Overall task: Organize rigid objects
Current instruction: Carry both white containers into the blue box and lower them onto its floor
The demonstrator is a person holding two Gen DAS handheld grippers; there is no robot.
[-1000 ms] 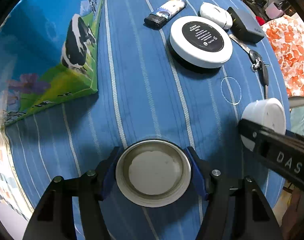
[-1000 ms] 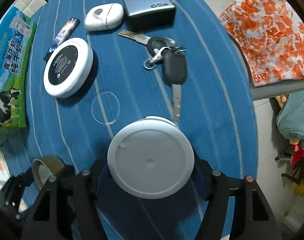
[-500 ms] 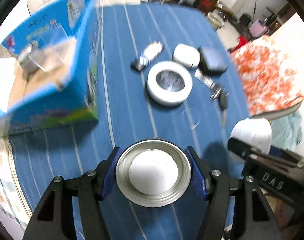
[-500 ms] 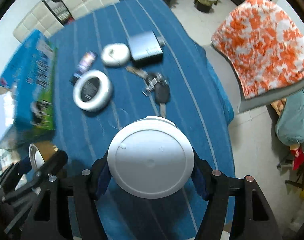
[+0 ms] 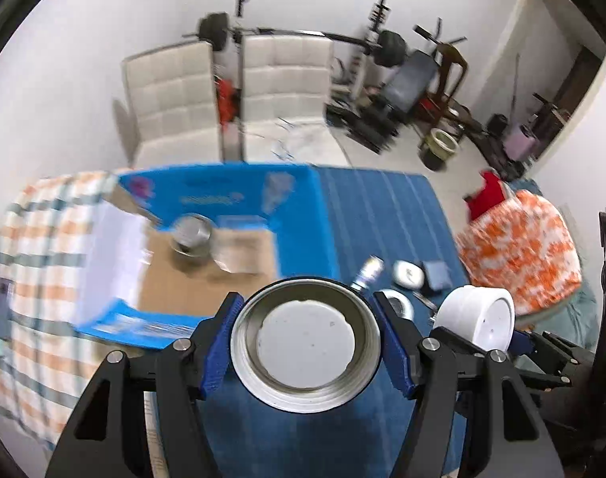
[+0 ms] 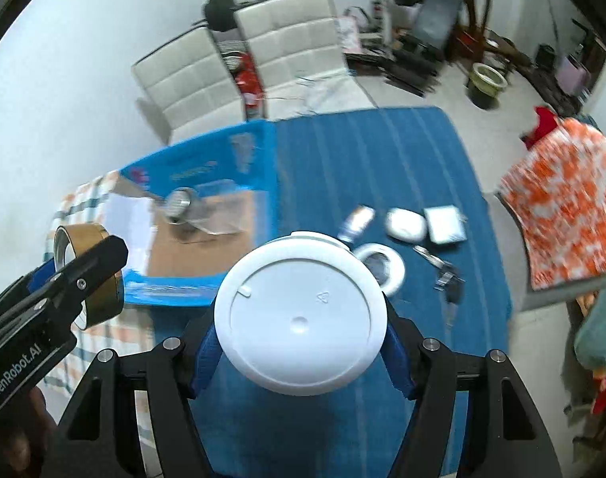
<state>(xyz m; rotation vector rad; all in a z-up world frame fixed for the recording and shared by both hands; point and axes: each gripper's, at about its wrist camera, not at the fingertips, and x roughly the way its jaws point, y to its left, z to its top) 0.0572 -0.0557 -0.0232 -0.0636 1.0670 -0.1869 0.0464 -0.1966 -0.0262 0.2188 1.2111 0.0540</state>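
My left gripper (image 5: 306, 344) is shut on a round metal lid (image 5: 306, 344) with a white inner disc, held high above the blue striped table (image 5: 374, 207). My right gripper (image 6: 299, 318) is shut on a round white container (image 6: 299, 314), also held high; it shows at the right of the left wrist view (image 5: 478, 318). The left gripper with the lid (image 6: 85, 275) shows at the left of the right wrist view. An open blue cardboard box (image 5: 207, 255) lies below to the left, with a metal tin (image 5: 191, 239) inside.
On the table lie a round white disc case (image 6: 380, 267), a lighter (image 6: 356, 219), a white oval case (image 6: 406, 223), a grey box (image 6: 444, 223) and keys (image 6: 446, 279). A checked cloth (image 5: 36, 279) lies left. White chairs (image 5: 231, 91) and an orange floral chair (image 5: 518, 255) surround the table.
Both grippers have lifted far up from the table with their objects and tilted forward, so the open box, the chairs and the room have come into view.
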